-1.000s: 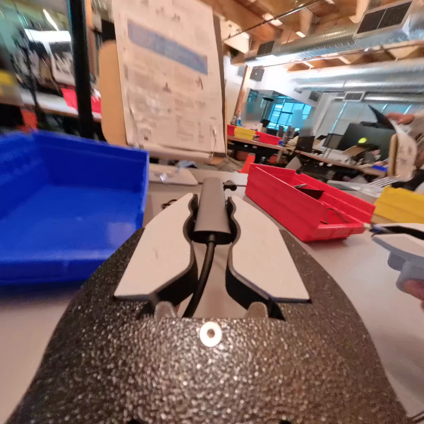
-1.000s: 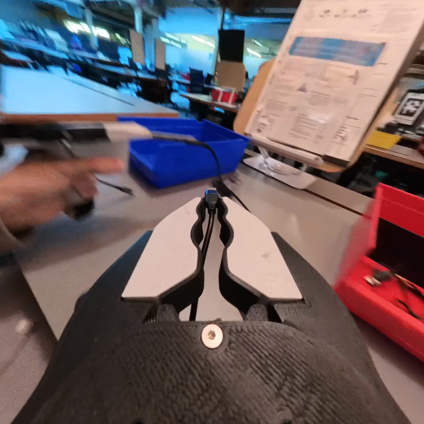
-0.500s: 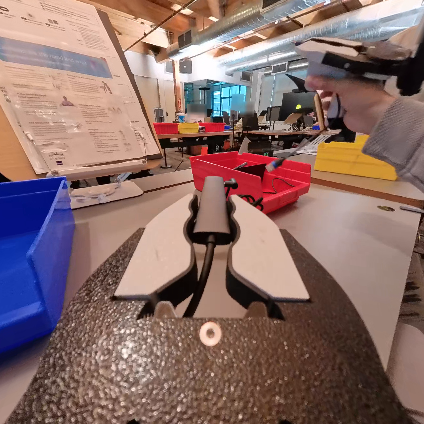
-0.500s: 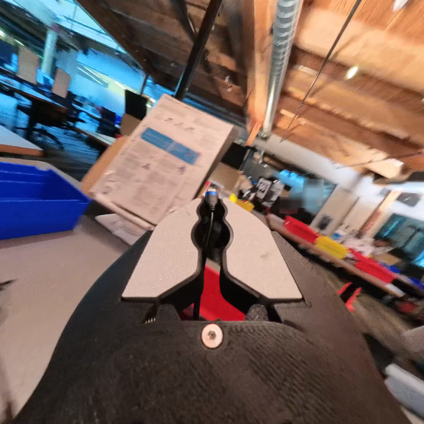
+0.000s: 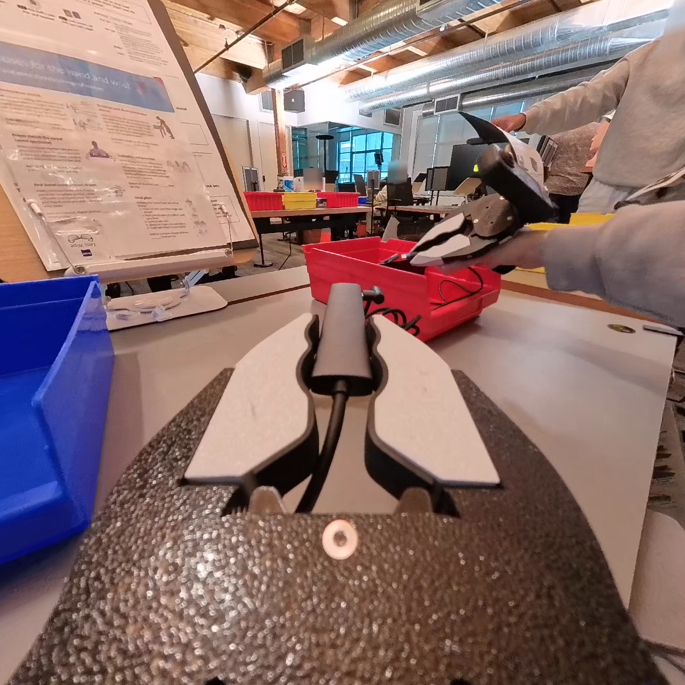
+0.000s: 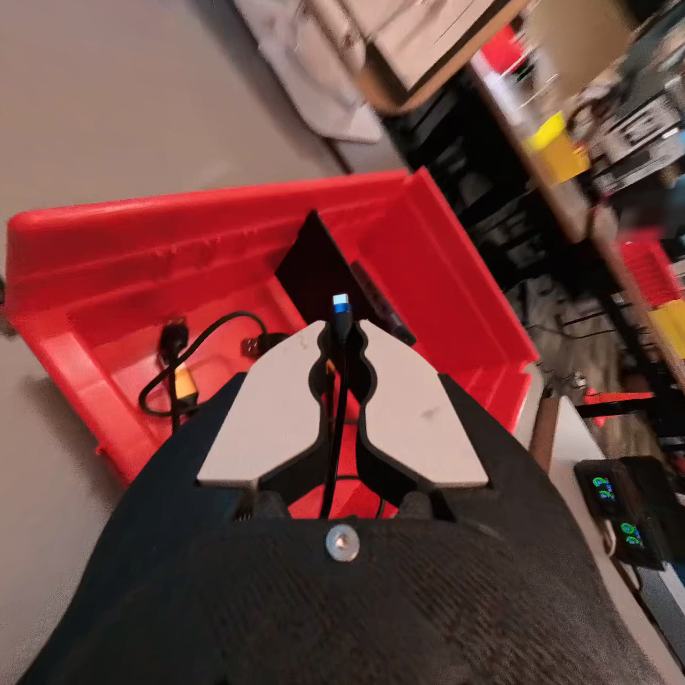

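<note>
A big open workroom lies behind the grey counter (image 5: pixel 537 370): wooden ceiling beams (image 5: pixel 237 15), silver air ducts (image 5: pixel 482 55), white walls (image 5: pixel 230 141), tall blue-lit windows (image 5: pixel 365 155) at the far end, and long tables (image 5: pixel 307 214) carrying red and yellow bins (image 5: pixel 300 200).

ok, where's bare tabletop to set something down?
Free: grey tabletop between the blue plastic bin and red plastic bin, and right of the red bin. Crowded: the red bin's floor with black cables; the white document stand base behind the blue bin.
</note>
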A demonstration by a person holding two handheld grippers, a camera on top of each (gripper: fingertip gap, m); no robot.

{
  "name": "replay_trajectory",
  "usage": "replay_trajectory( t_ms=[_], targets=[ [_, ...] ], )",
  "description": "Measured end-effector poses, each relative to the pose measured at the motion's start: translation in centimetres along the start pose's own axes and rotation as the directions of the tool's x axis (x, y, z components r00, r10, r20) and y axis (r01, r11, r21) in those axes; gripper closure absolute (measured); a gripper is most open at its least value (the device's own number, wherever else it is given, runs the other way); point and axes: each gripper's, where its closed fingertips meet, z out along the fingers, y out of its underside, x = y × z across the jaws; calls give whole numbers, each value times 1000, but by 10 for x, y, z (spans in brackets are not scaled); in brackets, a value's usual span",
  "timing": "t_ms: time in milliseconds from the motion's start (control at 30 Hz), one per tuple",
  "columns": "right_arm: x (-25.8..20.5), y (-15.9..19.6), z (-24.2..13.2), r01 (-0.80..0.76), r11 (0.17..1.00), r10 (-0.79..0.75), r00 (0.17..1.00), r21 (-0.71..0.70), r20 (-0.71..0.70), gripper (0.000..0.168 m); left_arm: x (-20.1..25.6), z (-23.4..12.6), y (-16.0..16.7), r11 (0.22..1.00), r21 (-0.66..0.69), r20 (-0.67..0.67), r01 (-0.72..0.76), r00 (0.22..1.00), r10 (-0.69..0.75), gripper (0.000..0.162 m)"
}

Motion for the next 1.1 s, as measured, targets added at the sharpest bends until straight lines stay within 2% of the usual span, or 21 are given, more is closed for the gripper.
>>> replay_trajectory(
  t_ms=[67,133,233,300,333,400,467,600,700,767,867,933,1067,1100],
  targets=[
    [9,13,-6,52,993,-53,999,-106,-3,155,0,1,2,1000,-3,-2,7,1000,-7,138],
    [24,19,-15,92,978,-104,993,-185,-56,122,1,2,4,1000,-7,-6,13,1000,-13,138],
    [44,21,-32,9,968,-43,990,-250,-131,116,2,2,5,1000,-14,-11,9,1000,-9,138],
    [47,2,-45,-140,975,109,977,-171,-182,116,3,2,5,1000,-16,-17,13,1000,-13,138],
    [35,-17,-50,-220,972,207,969,-86,-138,116,3,2,5,1000,-16,-20,13,1000,-13,138],
    [-16,-68,-60,-351,932,343,935,91,91,115,4,2,4,1000,-18,-32,2,999,-2,138],
    [-68,-115,-75,-432,868,387,897,243,215,115,4,2,4,1000,-14,-35,-4,999,3,138],
    [-153,-173,-93,-464,754,394,886,465,246,133,9,0,6,1000,-1,-58,-27,998,27,138],
    [-199,-185,-86,-339,815,230,934,470,274,128,23,-2,7,995,9,-166,-100,981,100,138],
    [-201,-184,-79,-364,823,267,926,435,268,128,22,-4,4,995,31,-174,-95,980,99,138],
    [-194,-188,-81,-462,749,417,886,475,203,134,3,-7,-7,993,68,-17,-99,995,100,138],
    [-198,-191,-78,-517,691,493,848,505,193,139,0,-8,-9,984,68,50,-166,985,162,138],
    [-217,-201,-61,-588,632,550,799,505,243,128,3,-9,-10,979,98,109,-177,980,166,138],
    [-224,-205,-58,-635,602,571,766,484,296,125,6,-9,-10,978,104,104,-180,980,170,138]
  ],
)
